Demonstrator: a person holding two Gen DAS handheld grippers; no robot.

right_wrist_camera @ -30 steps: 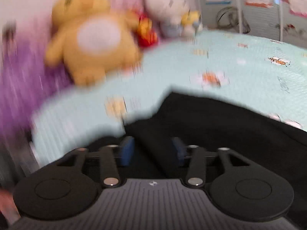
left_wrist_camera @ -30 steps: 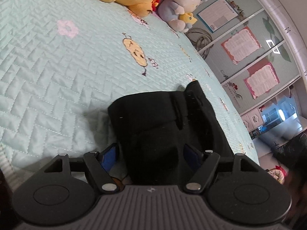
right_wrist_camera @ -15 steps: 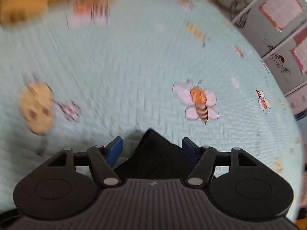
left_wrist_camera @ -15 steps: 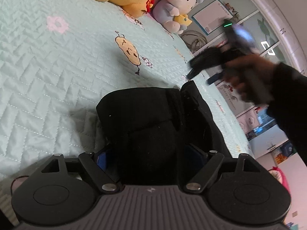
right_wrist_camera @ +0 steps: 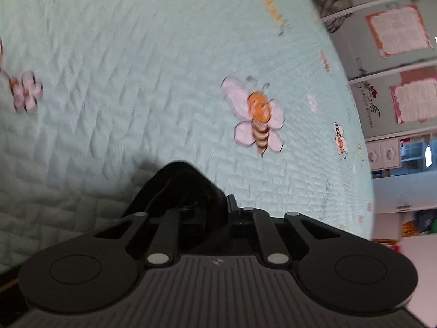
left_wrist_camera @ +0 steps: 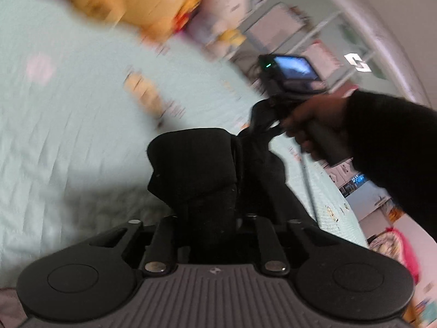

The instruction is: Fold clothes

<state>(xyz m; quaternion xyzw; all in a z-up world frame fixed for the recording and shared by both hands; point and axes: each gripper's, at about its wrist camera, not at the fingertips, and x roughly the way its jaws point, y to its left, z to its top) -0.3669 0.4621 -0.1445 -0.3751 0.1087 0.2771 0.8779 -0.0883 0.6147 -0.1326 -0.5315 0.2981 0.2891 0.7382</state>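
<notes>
The black garment (left_wrist_camera: 202,169) lies bunched on the bed, on a pale green quilt (left_wrist_camera: 68,136), and both tools hold it. In the left wrist view it rises as a dark folded lump, and its lower part goes down between the fingers of the left gripper (left_wrist_camera: 211,218), which are closed on the cloth. The tips themselves are hidden in the black fabric, so the exact place of contact is hard to see.

In the right wrist view a fold of the same garment (right_wrist_camera: 180,188) stands up between the fingers of the right gripper (right_wrist_camera: 203,213); they are also pressed together on it, and most of the garment is cut off behind the tool body.

From the left side one sees the person's hand (left_wrist_camera: 314,125) in a dark sleeve (left_wrist_camera: 396,158), holding the handle of the right tool at the far edge of the garment, with a small lit screen (left_wrist_camera: 293,69) on top.

The quilt has a printed bee (right_wrist_camera: 258,117) and a pink flower (right_wrist_camera: 26,93). At the head of the bed a yellow plush toy (left_wrist_camera: 131,2) is strongly blurred. The wall panels (right_wrist_camera: 396,30) behind are cut by the frame edge.
</notes>
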